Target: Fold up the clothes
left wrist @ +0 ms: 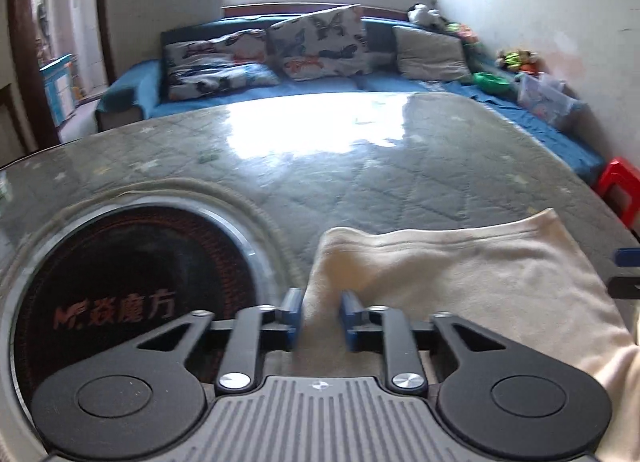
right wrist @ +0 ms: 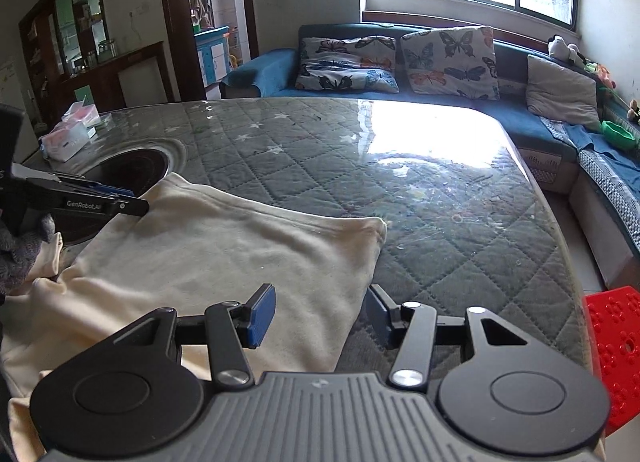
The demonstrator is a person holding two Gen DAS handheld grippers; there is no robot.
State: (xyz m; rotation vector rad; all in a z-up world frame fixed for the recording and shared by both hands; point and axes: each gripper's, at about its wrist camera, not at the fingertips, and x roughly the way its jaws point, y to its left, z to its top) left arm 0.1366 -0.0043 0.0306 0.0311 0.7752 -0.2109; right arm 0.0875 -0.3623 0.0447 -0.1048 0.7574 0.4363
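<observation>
The cream garment (right wrist: 224,246) lies flat on the near part of the quilted table (right wrist: 400,182), its far hem running from 10 o'clock to 2 o'clock in the right wrist view. The left gripper (left wrist: 320,312) has its 2 blue pads pressed together on a raised fold of the cloth at its left edge. The right gripper (right wrist: 320,312) stands with fingers apart, straddling the garment's right side edge at 6 o'clock. Beyond the hem the tabletop is bare toward 12 o'clock, up to the blue sofa (right wrist: 520,122). Only the left wrist view shows the round black burner (left wrist: 132,294) at 9 o'clock in full; only the right wrist view shows the tissue pack (right wrist: 72,130) at 10 o'clock and the red stool (right wrist: 612,342) at 4 o'clock past the table's right edge.
</observation>
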